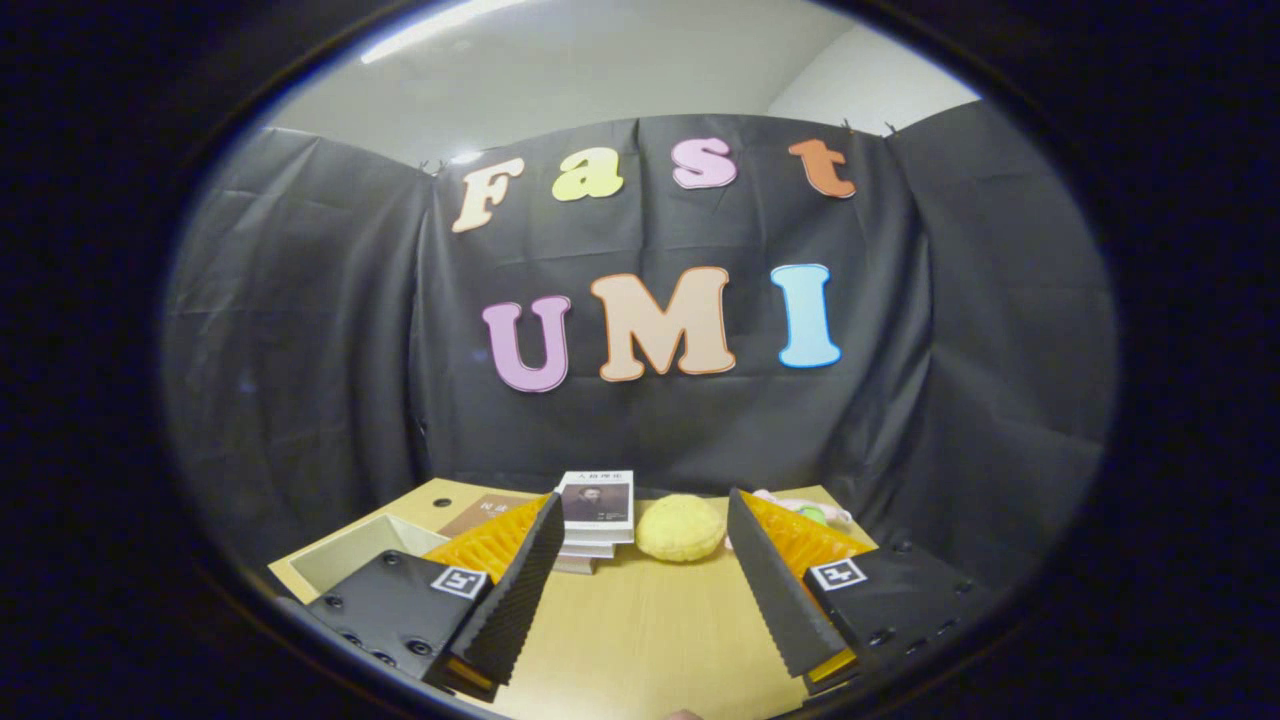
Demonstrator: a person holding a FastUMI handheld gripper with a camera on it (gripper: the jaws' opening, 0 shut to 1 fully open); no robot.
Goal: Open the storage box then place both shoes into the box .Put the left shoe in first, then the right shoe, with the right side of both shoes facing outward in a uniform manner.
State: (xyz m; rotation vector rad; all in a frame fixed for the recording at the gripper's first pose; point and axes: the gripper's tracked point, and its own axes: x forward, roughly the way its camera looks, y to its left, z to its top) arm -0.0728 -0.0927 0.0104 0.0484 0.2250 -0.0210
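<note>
Storage box [345,555]: pale, rectangular, its hollow inside showing.
Pose: level, long side running away.
Place: left of the stack of books [597,508], partly behind one finger of the wide-spread gripper [645,498].

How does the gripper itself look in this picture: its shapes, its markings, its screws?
The gripper has two flat, wedge-shaped fingers with ribbed inner faces. Each finger sits on a ribbed part bolted to a black block. Each block carries a small square tag with a black-and-white pattern, and round screw holes along its edges. The fingers stand apart over the table, with nothing between them.
</note>
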